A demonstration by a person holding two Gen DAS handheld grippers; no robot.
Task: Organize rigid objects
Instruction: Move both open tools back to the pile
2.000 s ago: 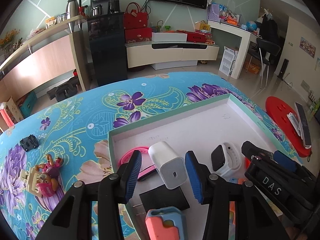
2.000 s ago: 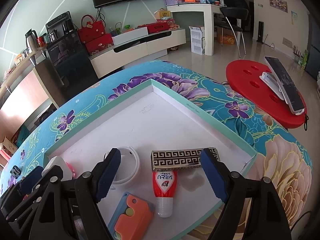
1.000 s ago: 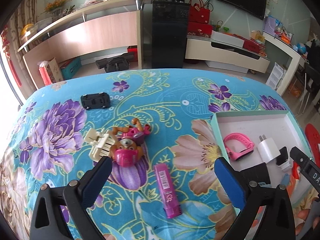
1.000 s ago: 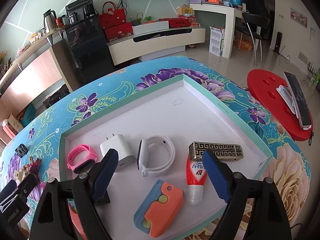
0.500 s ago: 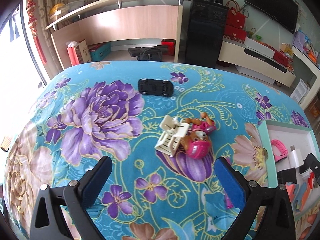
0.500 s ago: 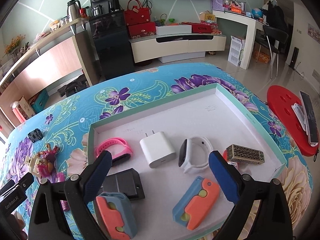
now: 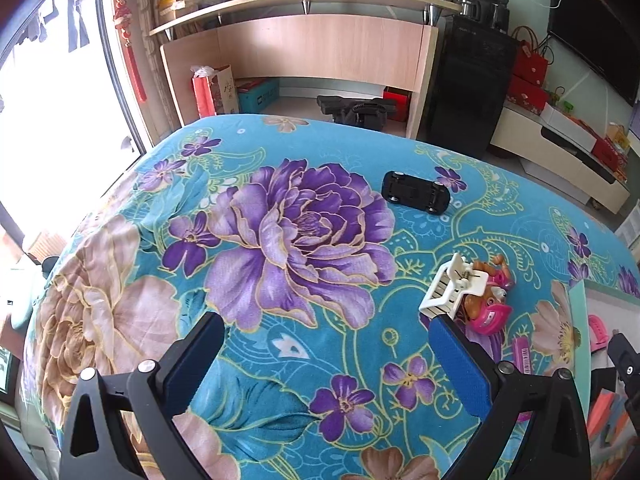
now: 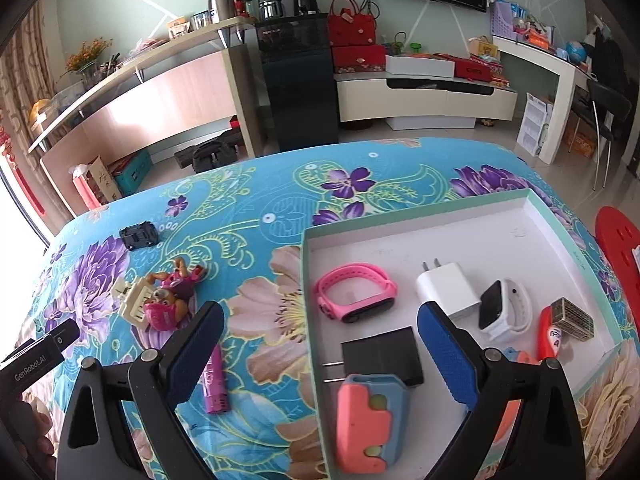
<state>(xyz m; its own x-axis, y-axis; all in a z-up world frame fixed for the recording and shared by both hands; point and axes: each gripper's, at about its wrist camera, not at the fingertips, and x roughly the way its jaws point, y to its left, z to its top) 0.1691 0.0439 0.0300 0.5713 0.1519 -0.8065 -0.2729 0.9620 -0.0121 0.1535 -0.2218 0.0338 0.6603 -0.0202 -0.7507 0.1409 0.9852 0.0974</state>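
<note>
Left wrist: left hand-held gripper [image 7: 324, 348] wide, empty; right hand-held gripper [image 8: 320, 340] wide over tray [image 8: 440, 210].

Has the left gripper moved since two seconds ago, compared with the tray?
Yes. The left gripper was over the tray then, straddling the white charger. Now it hangs open over the flowered cloth, and the tray shows only at the right edge of its view.

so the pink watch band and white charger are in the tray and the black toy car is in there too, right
Not quite. The pink watch band and white charger lie in the tray, but the black toy car sits out on the floral cloth, as the right wrist view shows.
</note>
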